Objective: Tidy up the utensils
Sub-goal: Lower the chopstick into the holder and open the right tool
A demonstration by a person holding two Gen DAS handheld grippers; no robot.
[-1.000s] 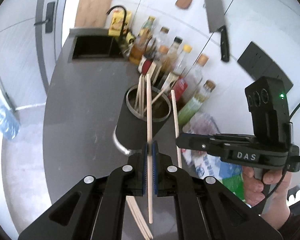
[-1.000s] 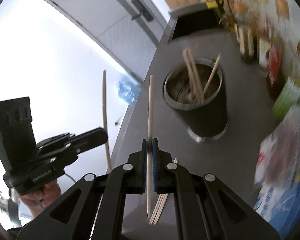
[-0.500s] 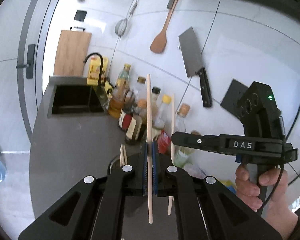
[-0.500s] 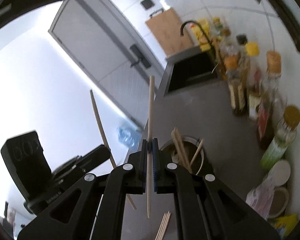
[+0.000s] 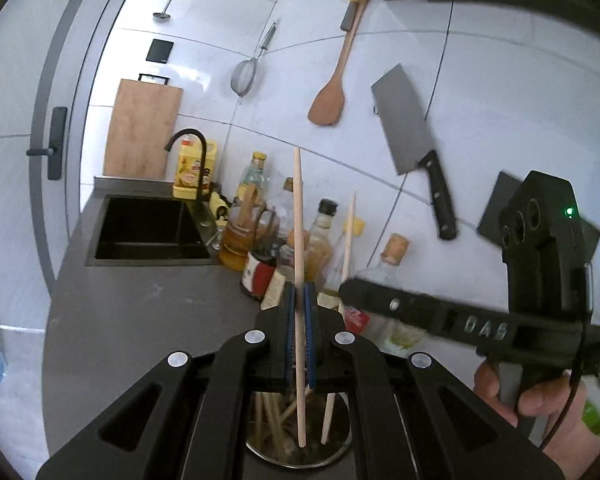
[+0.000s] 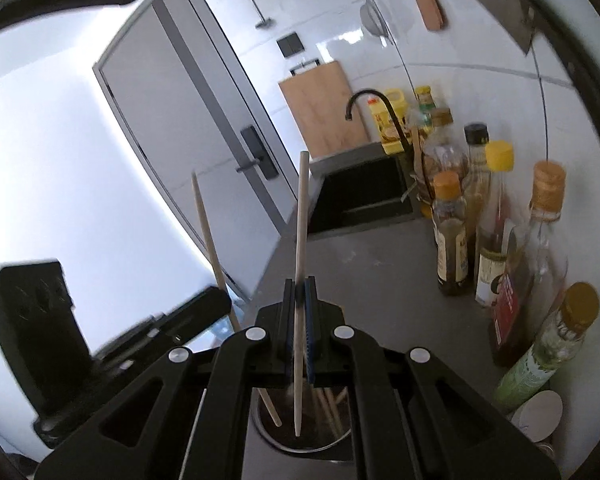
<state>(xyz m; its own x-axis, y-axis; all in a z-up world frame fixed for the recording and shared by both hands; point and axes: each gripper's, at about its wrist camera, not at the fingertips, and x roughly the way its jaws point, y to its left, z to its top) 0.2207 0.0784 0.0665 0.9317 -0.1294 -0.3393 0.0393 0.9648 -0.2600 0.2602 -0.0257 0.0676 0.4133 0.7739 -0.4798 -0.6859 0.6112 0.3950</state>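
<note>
My left gripper (image 5: 299,336) and right gripper (image 6: 299,332) each clamp a pale wooden chopstick (image 5: 298,240); I should release only once both tips sit inside the dark metal holder (image 5: 332,454) below my jaws.

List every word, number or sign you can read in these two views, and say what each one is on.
"DAS": raised letters on the side of the right gripper, seen from the left wrist view.
Bottle labels along the wall: print is there but too small and blurred to read.
Yellow bottle beside the faucet: label too blurred to read.
Nothing else legible; both chopsticks carry no marking.
</note>
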